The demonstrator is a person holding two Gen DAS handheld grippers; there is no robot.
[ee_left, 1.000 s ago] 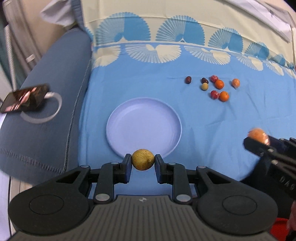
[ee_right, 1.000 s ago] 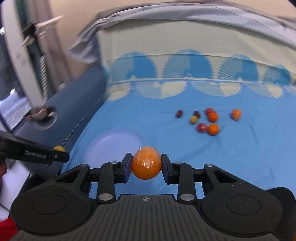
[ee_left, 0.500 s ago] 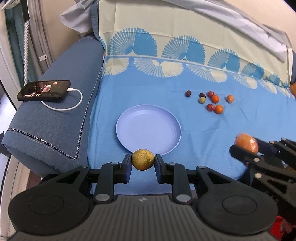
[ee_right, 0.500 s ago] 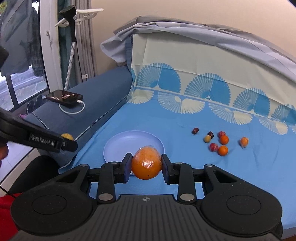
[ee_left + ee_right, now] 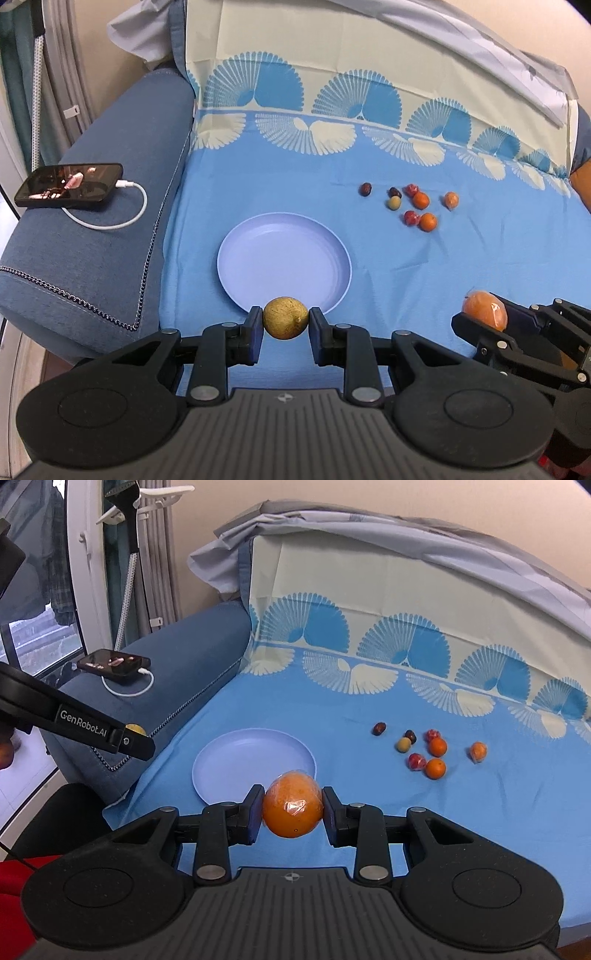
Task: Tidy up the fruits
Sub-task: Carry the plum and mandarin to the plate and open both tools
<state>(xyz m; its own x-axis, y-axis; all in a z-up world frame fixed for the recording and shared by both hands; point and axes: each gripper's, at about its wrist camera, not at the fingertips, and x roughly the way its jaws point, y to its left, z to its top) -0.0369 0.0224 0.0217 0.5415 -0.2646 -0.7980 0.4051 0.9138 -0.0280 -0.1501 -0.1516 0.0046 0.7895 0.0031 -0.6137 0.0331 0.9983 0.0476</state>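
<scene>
Left gripper (image 5: 286,324) pinches a yellowish fruit (image 5: 285,318) at the plate's (image 5: 236,284) six o'clock rim – right gripper (image 5: 291,809) clamps a wrapped orange (image 5: 291,804) (loose fruits (image 5: 420,200) at two o'clock).

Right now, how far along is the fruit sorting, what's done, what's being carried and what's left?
Nothing looks done yet: the plate is bare. In hand: the left gripper is shut on a yellow-brown fruit, and the right gripper is shut on a plastic-wrapped orange, both short of the plate. Left: eight small fruits loose on the blue sheet.
</scene>
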